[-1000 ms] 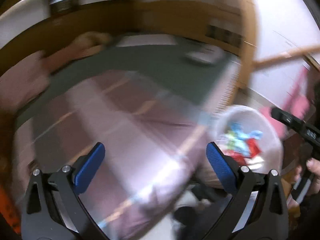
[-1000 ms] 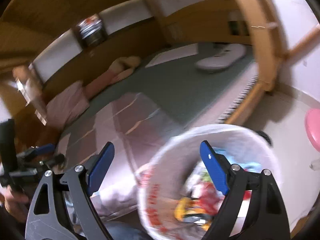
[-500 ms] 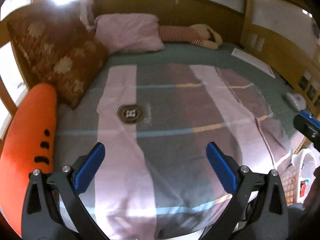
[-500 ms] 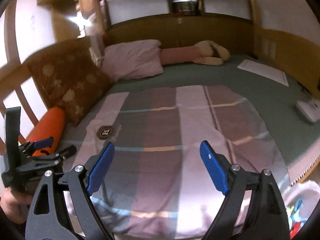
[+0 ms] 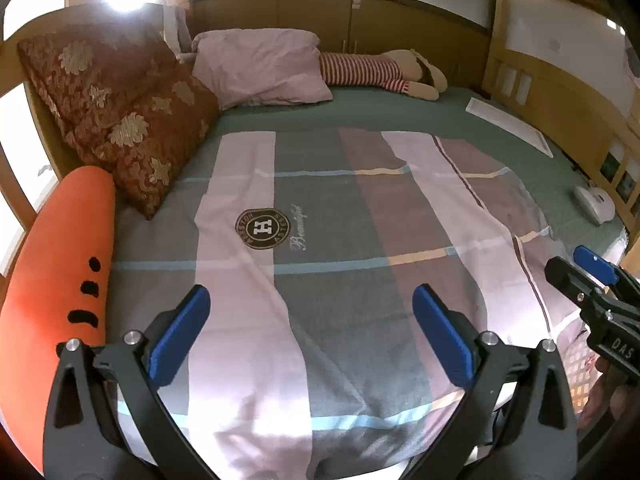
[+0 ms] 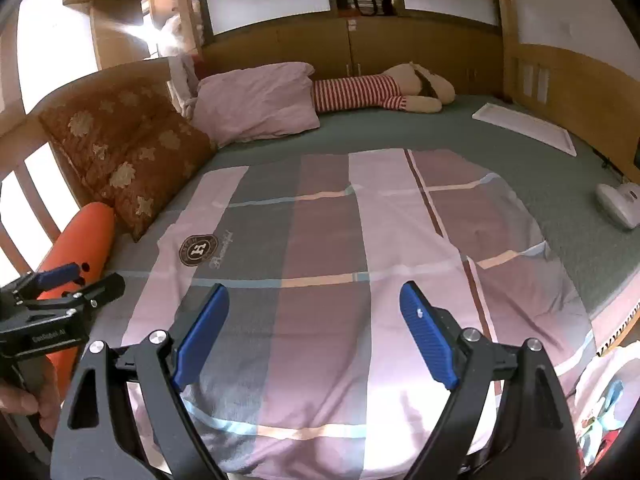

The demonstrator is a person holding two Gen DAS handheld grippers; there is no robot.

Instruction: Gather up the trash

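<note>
Striped quilt [image 5: 340, 264]: lilac, grey and mauve bands, round badge logo, spread flat over a green bed [image 5: 400, 116]. No loose litter shows on it in either view.

Left gripper [image 5: 310, 326]: held over the near edge of the quilt, jaws wide, nothing between the blue pads.

Right gripper [image 6: 314, 330]: alongside, also over the near edge, jaws wide and empty.

Trash bag [image 6: 604, 392]: pale plastic, low at the right corner of the right wrist view, beside the bed; coloured wrappers visible inside. This is where the collected trash sits.

Bedding items, not trash: patterned brown cushion [image 5: 120, 112], pink pillow [image 5: 260, 68], striped soft toy [image 5: 372, 70], orange bolster [image 5: 56, 280], white flat sheet [image 5: 508, 124], white handheld appliance [image 6: 618, 202].

Risks, as judged: with no litter evident, a hasty close could pinch quilt fabric and drag it off the bed. The white sheet or the appliance might be mistaken for rubbish. The bag lies almost out of frame, so a blind swing right could knock it and spill wrappers.
</note>
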